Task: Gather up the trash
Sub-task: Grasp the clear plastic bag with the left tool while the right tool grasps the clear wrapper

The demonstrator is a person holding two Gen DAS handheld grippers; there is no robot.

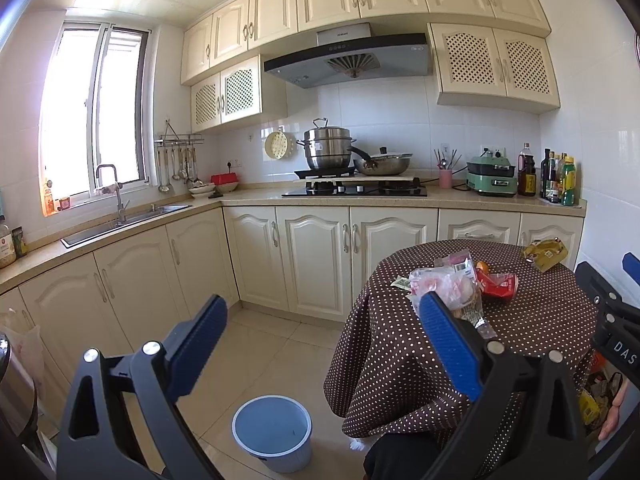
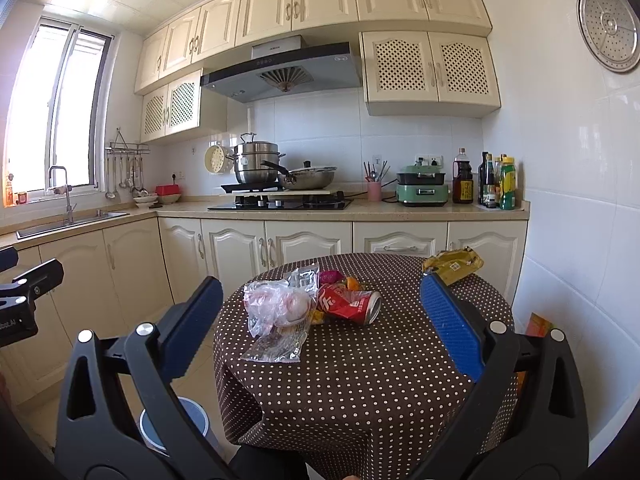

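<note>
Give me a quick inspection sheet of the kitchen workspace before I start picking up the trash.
Surface: round table under a brown polka-dot cloth, draped over the edge.
Job's things: crushed red can on its side; clear plastic bag beside it, touching; yellow wrapper at the far edge, apart; small pink and orange scraps behind the can. Blue bin on the floor left of the table, looks empty.
Clutter: nothing seen on the table besides the trash.
Grippers: left gripper open, holding nothing; right gripper open, holding nothing, above the near side of the table.
Cables: a black cord by the green cooker on the counter.
Surroundings: pots on the stove, sink, bottles on the counter.
</note>
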